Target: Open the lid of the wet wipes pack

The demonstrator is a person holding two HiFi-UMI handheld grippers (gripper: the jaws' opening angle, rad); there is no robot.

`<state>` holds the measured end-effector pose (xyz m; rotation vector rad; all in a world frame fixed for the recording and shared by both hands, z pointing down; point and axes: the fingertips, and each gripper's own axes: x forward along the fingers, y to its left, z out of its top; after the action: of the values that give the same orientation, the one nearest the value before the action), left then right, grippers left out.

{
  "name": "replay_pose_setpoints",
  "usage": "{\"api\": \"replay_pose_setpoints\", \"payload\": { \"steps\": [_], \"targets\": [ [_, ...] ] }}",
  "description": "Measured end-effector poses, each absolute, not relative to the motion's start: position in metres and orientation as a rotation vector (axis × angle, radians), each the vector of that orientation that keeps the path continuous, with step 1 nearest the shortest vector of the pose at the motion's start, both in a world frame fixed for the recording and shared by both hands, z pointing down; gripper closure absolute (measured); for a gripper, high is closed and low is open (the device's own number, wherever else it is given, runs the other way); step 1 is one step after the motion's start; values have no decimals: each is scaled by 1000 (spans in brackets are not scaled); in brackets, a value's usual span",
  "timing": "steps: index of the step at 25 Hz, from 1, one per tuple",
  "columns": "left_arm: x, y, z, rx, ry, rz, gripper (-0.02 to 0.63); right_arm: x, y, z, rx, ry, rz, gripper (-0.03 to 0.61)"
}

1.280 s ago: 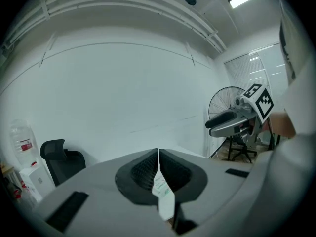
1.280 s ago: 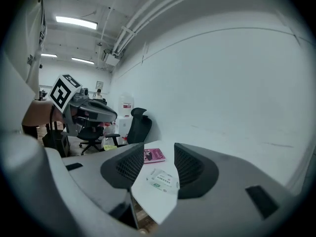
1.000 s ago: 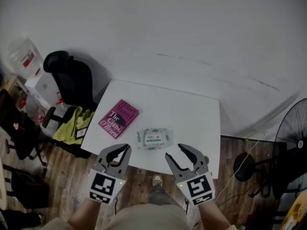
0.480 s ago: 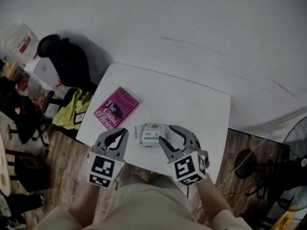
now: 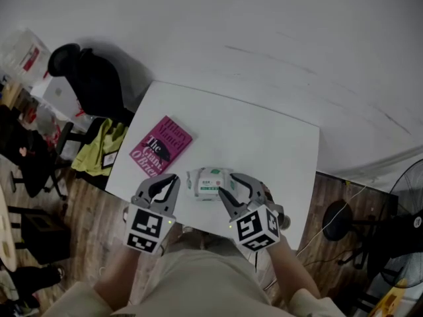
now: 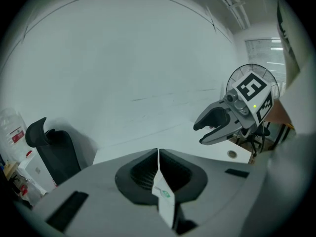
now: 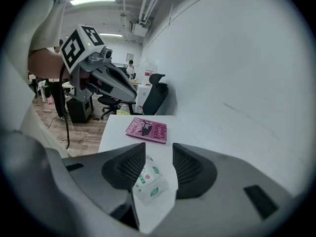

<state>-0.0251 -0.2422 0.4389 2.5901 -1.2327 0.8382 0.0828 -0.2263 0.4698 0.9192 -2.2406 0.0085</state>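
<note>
Head view: the soft white film wet wipes pack (image 5: 210, 182) with a green label lies by the white tabletop's (image 5: 264, 137) near edge. The left tongs (image 5: 176, 177) and right tongs (image 5: 231, 185) flank it, both angled downward. It is probably light, squashy and apt to slide (pin the body, lift the lid's lip).

Left gripper view: the left tongs are closed, tips meeting just beside the pack's left end.

Right gripper view: the right tongs are apart, have just been closing slightly, and straddle the pack's right end, seemingly without pressing it.

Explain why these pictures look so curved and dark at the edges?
Head view: dim and greyish, with the table looking skewed. Left gripper view: a round fisheye picture with black corners, lines on the wall bowed. Right gripper view: same round frame; the ceiling light glares, yet the book is sharp.
</note>
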Motion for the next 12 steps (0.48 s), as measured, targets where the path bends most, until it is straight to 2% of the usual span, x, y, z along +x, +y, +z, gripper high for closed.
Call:
{"api": "replay_pose_setpoints", "payload": {
  "steps": [12],
  "targets": [
    [-23,-254,505,2541,-1038,892,586,62,-227,549,825,-2116,116,403]
  ]
}}
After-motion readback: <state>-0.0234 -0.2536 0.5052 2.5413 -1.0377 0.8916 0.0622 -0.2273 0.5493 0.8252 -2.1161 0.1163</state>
